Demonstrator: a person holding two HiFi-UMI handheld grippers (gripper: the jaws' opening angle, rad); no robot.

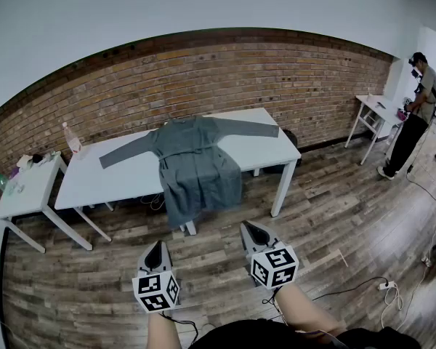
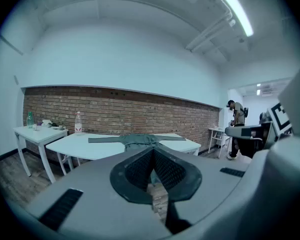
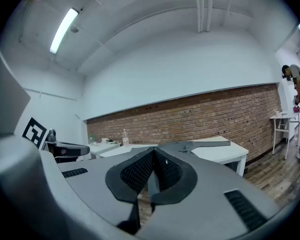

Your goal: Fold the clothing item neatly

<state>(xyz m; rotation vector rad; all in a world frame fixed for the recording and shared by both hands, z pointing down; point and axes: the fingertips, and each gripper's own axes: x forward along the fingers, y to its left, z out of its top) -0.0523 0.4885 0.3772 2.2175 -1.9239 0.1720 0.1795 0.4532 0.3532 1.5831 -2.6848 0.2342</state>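
On long white table (image 1: 258,148) by brick wall: grey long-sleeved garment (image 1: 192,158) spread flat, sleeves out, hem draping front edge, ready for folding. Left gripper (image 1: 155,254) and right gripper (image 1: 255,232) well short of table, jaws pressed together, empty, folding not begun

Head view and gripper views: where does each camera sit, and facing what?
Head view: on the person's head, looking down at the white table and grey garment; forearms, left gripper, right gripper show.
Left gripper view: on the left gripper, facing the table; shut jaws show.
Right gripper view: on the right gripper, facing the table; shut jaws show.
Shared: all see the garment.
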